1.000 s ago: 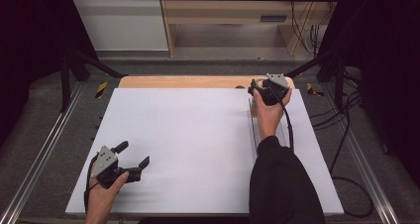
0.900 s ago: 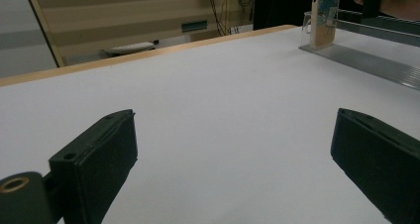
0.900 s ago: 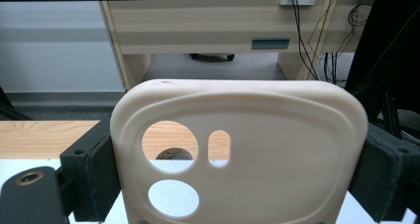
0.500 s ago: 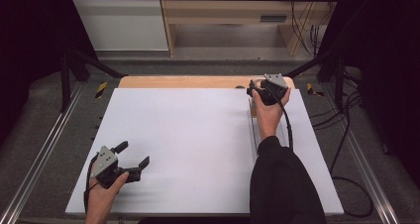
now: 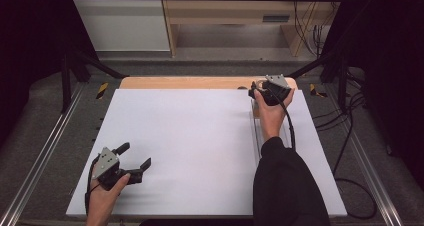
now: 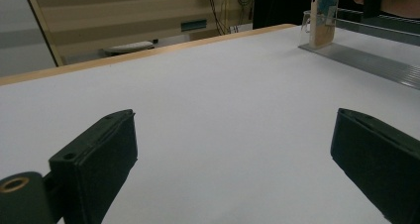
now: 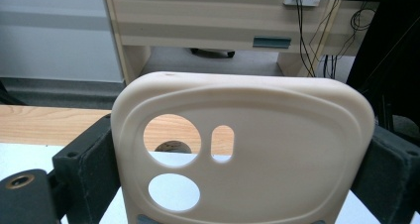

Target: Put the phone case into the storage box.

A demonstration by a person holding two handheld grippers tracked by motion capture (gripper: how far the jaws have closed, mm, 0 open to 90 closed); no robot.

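A cream phone case (image 7: 277, 149) with round and slot camera cut-outs stands upright between the jaws of my right gripper (image 7: 242, 135), which is shut on it. In the high view that right gripper (image 5: 270, 92) is at the far right of the white board. In the left gripper view the phone case (image 6: 323, 16) stands in a clear holder at the far end of a metal rail (image 6: 366, 60). My left gripper (image 5: 135, 155) hovers open near the front left corner. Nothing sits between the jaws of the left gripper (image 6: 233, 117).
The white board (image 5: 190, 136) covers a wooden table whose far edge (image 5: 185, 82) shows. The rail (image 5: 253, 131) runs front to back under my right forearm. Metal frame bars, cables on the floor at right, and a wooden cabinet stand beyond the table.
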